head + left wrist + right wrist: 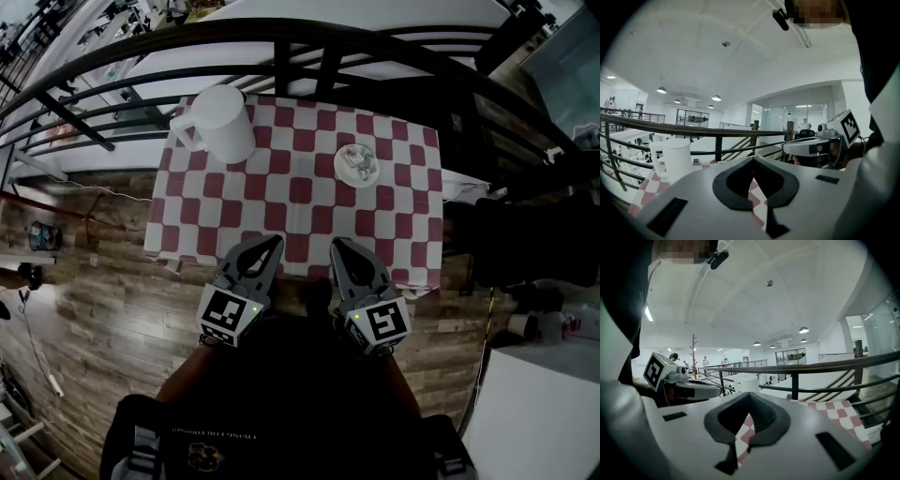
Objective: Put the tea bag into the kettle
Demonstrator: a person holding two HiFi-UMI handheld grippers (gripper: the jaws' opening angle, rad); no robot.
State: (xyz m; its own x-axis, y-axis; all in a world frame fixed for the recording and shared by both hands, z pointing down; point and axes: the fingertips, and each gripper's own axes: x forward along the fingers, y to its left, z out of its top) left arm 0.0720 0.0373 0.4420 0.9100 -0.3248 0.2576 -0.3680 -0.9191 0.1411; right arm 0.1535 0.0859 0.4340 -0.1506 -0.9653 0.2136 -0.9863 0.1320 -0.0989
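A white kettle with a handle stands on the far left of the table with the red-and-white checked cloth. A small white dish holding the tea bag sits at the far right of the cloth. My left gripper and right gripper hover side by side over the near table edge, both shut and empty. In the left gripper view the kettle rises left of the closed jaws, with the right gripper beside them. In the right gripper view the kettle shows just above the jaws.
A black metal railing runs along the far side of the table. Wooden floor lies to the left with cables on it. A dark chair stands to the right, and a white tabletop corner is at the lower right.
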